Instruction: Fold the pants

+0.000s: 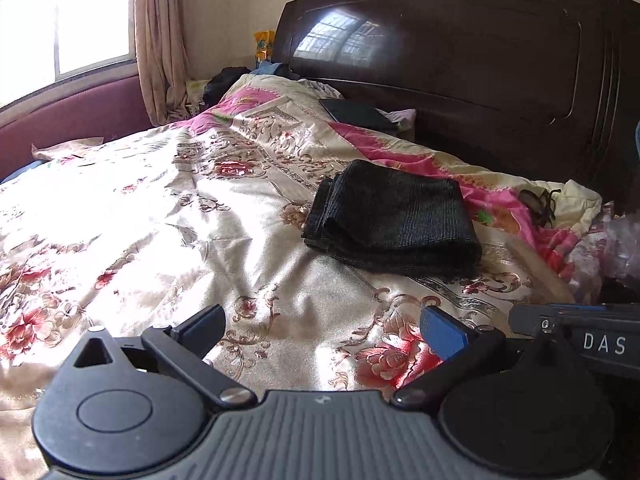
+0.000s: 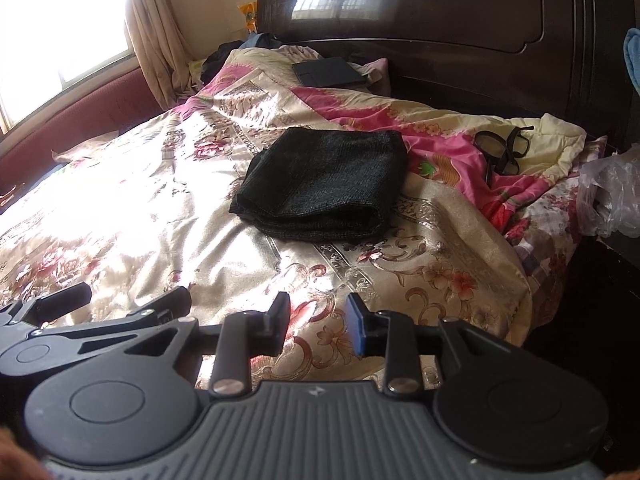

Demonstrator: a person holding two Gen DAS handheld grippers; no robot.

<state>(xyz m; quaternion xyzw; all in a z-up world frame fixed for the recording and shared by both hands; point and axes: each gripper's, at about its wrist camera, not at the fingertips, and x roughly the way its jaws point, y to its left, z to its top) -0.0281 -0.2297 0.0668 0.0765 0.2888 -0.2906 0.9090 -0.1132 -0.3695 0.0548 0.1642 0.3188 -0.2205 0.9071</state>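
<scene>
Bed cover: a glossy cream quilt [image 1: 168, 208] with red flowers and pink bands, rumpled, spread over the bed.
Headboard: dark wood [image 1: 480, 64], reflecting a barred window.
Glasses: a dark-framed pair [image 2: 502, 148] lying on the quilt's pink part near the headboard.
Flat dark case: a tablet-like item [image 2: 328, 72] resting at the top of the quilt.
Curtain: beige [image 1: 158, 40], hanging beside the bright window [image 1: 64, 20].
Plastic bag: clear, crumpled [image 2: 612, 196], at the bed's right edge.

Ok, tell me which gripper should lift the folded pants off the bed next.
Right, probably. In its view the folded pants lie almost straight ahead of the right gripper, its jaws open. From the left gripper, also open, they sit off to the right. Both are empty and short of the cloth.
</scene>
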